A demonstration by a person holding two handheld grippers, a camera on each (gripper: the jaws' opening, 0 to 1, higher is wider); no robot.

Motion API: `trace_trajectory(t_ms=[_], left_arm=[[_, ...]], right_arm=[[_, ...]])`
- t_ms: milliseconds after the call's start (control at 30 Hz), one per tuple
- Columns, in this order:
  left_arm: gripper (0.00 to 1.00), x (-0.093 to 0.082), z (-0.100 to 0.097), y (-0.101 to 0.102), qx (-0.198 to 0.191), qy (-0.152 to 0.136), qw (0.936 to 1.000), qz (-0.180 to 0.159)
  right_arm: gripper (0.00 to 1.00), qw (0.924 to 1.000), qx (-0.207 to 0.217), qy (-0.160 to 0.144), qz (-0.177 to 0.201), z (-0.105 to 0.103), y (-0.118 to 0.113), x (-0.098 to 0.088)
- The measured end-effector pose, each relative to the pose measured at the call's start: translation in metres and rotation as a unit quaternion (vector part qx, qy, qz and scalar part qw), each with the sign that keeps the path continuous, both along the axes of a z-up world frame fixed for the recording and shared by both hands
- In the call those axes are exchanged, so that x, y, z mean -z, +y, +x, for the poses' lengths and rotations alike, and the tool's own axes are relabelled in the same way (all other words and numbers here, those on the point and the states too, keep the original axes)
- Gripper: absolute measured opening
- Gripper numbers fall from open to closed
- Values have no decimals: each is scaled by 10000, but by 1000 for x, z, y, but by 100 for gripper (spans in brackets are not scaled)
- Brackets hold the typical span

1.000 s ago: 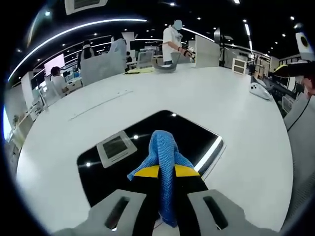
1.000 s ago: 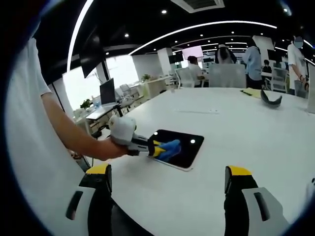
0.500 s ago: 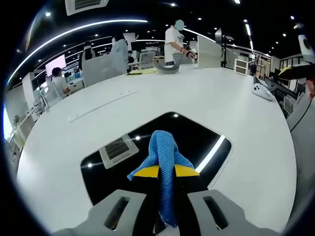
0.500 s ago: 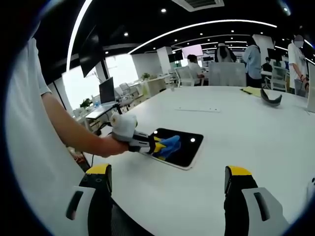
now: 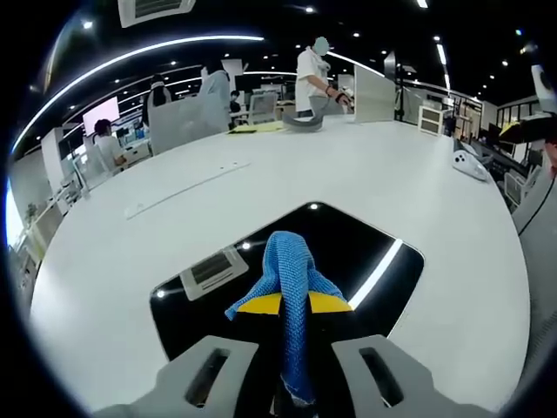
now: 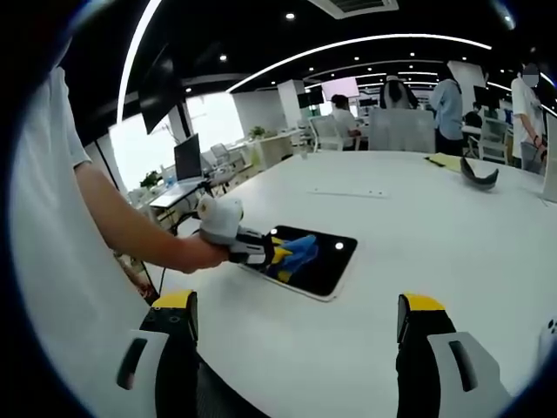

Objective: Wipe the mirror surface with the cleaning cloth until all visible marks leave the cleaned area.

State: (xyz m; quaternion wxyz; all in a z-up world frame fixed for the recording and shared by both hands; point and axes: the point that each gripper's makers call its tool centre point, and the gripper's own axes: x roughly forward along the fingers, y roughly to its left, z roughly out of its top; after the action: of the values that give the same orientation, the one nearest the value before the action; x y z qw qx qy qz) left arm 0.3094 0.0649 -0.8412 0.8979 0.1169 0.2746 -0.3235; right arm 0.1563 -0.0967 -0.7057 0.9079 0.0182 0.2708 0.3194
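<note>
The left hand-held gripper (image 5: 294, 306), clamped on the crumpled blue woven cleaning cloth (image 5: 287, 280), presses it onto the dark rectangular mirror (image 5: 348, 244) lying flat on the white worktop (image 5: 130, 261), so wiping looks underway with no marks discernible, while the right hand-held gripper (image 6: 296, 335) hangs apart, well clear.

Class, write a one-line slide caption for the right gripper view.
Left tool presses a blue cloth onto the dark mirror on a white table.

White table (image 6: 435, 252) bare around mirror (image 6: 318, 270); curved grey object (image 6: 479, 174) far off.
</note>
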Motion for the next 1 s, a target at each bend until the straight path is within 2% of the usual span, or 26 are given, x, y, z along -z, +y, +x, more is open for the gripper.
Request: trace_trajectory(t_ms=[1000], left_arm=[[7,0,30,12,-93,-92,9999,92]], right_arm=[[95,10000,-7,92,5,6,-1,5]])
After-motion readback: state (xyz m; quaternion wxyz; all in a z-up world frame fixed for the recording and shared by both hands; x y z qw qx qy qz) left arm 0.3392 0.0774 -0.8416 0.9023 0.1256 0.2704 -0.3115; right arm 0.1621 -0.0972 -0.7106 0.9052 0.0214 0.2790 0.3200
